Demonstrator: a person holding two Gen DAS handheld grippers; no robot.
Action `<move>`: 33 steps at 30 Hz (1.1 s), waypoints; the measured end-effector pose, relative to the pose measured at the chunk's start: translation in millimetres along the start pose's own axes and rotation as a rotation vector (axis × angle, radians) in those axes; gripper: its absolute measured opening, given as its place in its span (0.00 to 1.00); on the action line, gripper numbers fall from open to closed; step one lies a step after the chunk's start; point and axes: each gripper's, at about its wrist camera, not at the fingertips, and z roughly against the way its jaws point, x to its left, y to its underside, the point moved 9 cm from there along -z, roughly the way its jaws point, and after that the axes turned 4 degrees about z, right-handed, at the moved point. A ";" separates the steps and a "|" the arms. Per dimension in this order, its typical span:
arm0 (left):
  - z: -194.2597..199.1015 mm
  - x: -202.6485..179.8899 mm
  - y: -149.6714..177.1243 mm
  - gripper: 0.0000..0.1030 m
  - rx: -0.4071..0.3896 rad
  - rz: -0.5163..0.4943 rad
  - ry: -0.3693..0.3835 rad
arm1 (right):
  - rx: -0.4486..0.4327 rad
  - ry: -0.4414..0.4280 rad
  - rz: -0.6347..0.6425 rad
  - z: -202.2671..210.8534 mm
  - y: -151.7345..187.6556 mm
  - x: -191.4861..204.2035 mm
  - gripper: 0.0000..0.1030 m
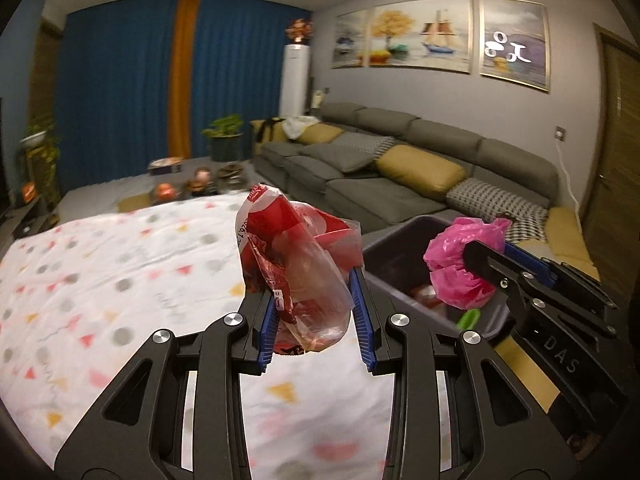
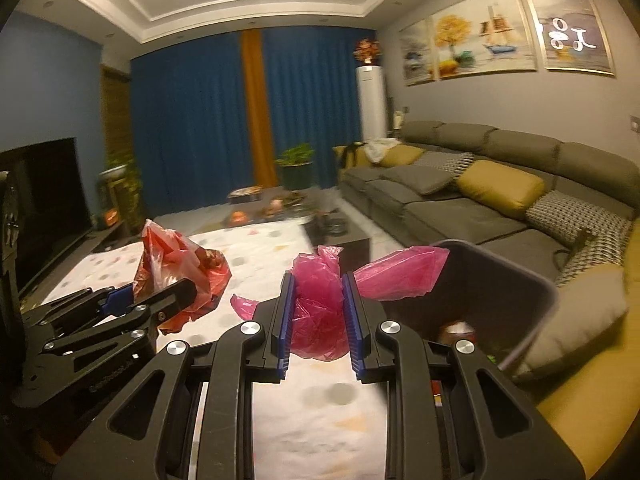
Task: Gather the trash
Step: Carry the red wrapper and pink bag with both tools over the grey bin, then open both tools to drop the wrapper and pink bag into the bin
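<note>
Two tools grip bags, left tool a red bag, right tool a pink bag, beside a dark bin holding trash.

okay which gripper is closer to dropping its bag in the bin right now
Right, probably. The right gripper holds the pink bag at the bin rim, while the left gripper holds the red bag above the patterned cloth.

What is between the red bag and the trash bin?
In the left wrist view, only bare patterned cloth separates the red bag from the trash bin.
</note>
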 end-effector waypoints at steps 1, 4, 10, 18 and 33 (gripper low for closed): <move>-6.4 -10.9 -1.4 0.31 0.000 -0.008 0.018 | 0.000 0.020 -0.008 -0.7 0.3 -12.8 0.23; -23.8 -34.7 -4.7 0.31 0.003 -0.017 0.067 | 0.009 0.061 -0.029 -5.1 3.1 -41.3 0.23; -62.9 -76.3 -1.7 0.31 0.030 -0.040 0.160 | 0.031 0.111 -0.055 -19.0 11.4 -78.4 0.24; -105.0 -107.2 12.6 0.32 0.074 -0.066 0.219 | 0.059 0.136 -0.077 -33.5 23.2 -103.7 0.24; -132.4 -113.3 25.6 0.58 0.116 -0.023 0.318 | 0.090 0.128 -0.112 -51.9 29.7 -117.7 0.27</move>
